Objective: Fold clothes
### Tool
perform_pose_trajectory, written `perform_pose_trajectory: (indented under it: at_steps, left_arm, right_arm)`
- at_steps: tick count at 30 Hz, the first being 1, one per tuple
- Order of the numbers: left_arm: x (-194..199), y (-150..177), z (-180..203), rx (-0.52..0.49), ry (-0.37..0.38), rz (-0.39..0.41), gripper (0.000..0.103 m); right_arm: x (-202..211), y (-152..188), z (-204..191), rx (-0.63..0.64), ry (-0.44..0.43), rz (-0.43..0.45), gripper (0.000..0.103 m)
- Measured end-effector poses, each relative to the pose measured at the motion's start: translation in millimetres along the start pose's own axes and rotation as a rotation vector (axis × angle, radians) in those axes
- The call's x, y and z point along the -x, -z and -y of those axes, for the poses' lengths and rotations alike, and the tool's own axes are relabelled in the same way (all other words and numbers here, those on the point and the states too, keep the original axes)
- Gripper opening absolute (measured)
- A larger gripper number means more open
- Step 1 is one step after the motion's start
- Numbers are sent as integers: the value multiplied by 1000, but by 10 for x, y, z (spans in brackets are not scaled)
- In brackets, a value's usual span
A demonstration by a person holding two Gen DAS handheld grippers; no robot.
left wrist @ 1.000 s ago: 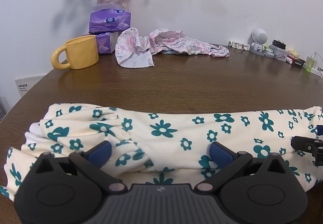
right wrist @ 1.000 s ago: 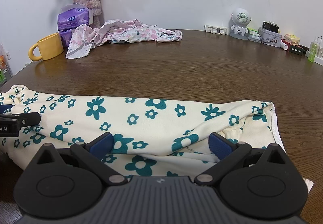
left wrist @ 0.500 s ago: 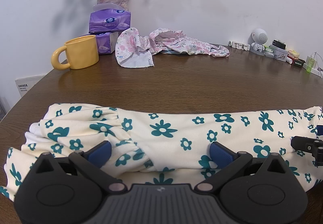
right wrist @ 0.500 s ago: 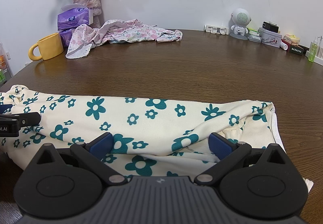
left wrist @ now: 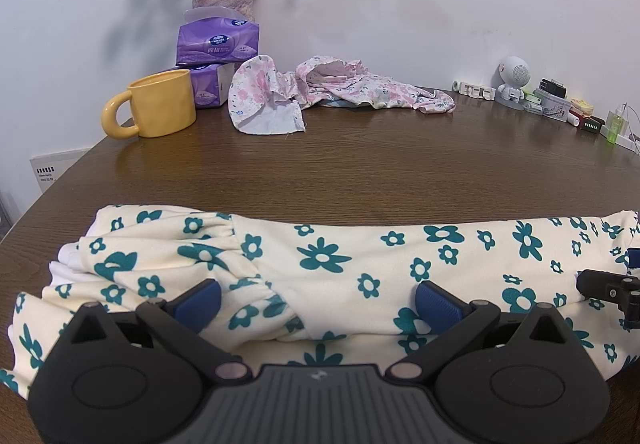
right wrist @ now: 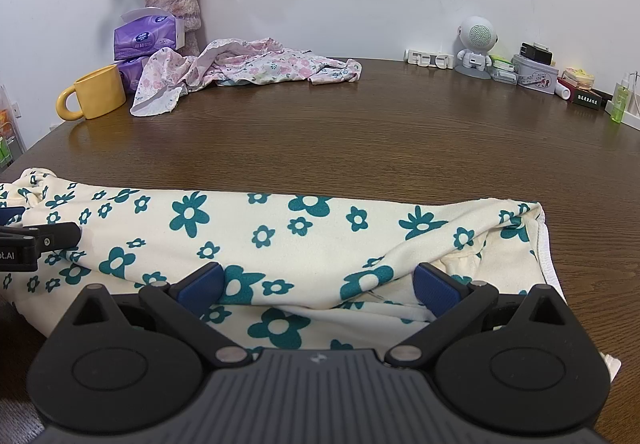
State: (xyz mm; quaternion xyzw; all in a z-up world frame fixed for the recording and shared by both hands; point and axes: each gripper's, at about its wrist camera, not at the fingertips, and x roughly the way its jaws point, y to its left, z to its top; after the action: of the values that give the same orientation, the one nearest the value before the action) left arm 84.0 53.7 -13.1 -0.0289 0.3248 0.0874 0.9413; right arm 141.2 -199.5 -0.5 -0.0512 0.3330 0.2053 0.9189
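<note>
Cream garment with teal flowers (left wrist: pixel 328 264) lies in a long folded strip across the near edge of the wooden table (left wrist: pixel 360 172). Soft, light, limp — it will likely sag and bunch, so pinch through all layers at the near edge. Left gripper (left wrist: pixel 318 300) and right gripper (right wrist: pixel 318 286) both spread wide over the cloth, pinching nothing. No change against the earlier frames — both rigs static.

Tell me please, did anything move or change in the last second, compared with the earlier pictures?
Nothing visibly changed. The left gripper and right gripper stay open over the cream garment with teal flowers, which lies as before on the table.
</note>
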Motion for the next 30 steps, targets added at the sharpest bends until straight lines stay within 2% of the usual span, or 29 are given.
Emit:
perform_pose_trajectory:
  at_steps: [20,22,24,25,27,30]
  left_arm:
    - [27,3,27,-20,-13,-9,102]
    - [99,-9,-32,7,7,15,95]
    - [247,-29,-156,38,20,62,94]
    - [324,-40,-220,54,26,86,94]
    - [477,-61,-348,85,38,135,95]
    - [695,-71,-560,113,-8,175,95]
  right_arm:
    - [-25,-21,-14,3,10,-3,102]
    - [-20,-23,-10,4,6,-1,102]
    - [9,-34,7,-1,2,3,102]
    - [53,-41,19,-13,4,21,102]
    - [223,-56,29,-31,18,113,102]
    - [480,-72,-44,12,-11,239,102]
